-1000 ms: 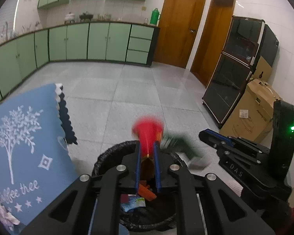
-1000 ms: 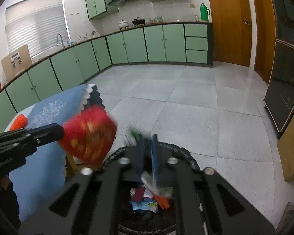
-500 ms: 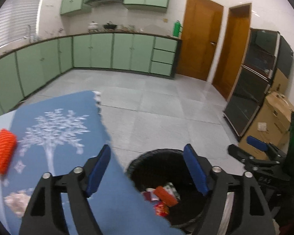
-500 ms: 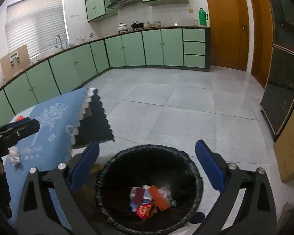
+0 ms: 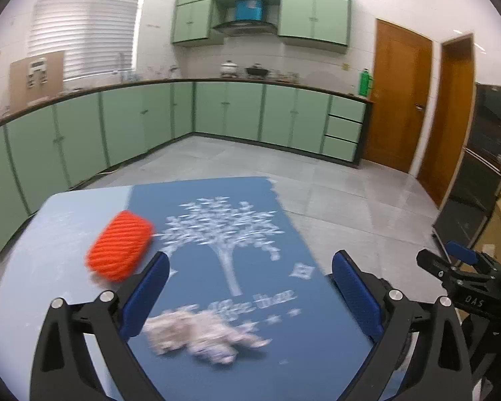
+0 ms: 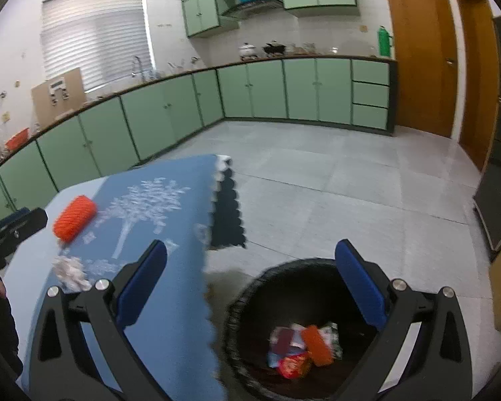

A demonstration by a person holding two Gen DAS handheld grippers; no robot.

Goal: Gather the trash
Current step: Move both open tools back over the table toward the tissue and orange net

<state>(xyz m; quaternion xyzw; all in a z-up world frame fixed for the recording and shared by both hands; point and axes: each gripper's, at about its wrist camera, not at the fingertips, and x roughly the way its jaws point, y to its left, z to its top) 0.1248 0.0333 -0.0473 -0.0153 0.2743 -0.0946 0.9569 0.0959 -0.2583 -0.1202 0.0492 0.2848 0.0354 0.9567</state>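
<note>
Trash remains on the blue cloth [image 5: 237, 300] covering the surface: a crumpled white wad [image 5: 200, 334] near its front edge and an orange ribbed piece [image 5: 120, 245] further back. The left gripper [image 5: 247, 297] hovers over the wad, fingers wide apart, holding nothing. The right gripper [image 6: 250, 287] hangs over the black bin [image 6: 247, 300], equally wide and bare. Closing low on the wad could pinch the cloth and drag it.

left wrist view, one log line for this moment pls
left gripper open | over crumpled white paper wad | ribbed orange roll on table | right gripper open
</note>
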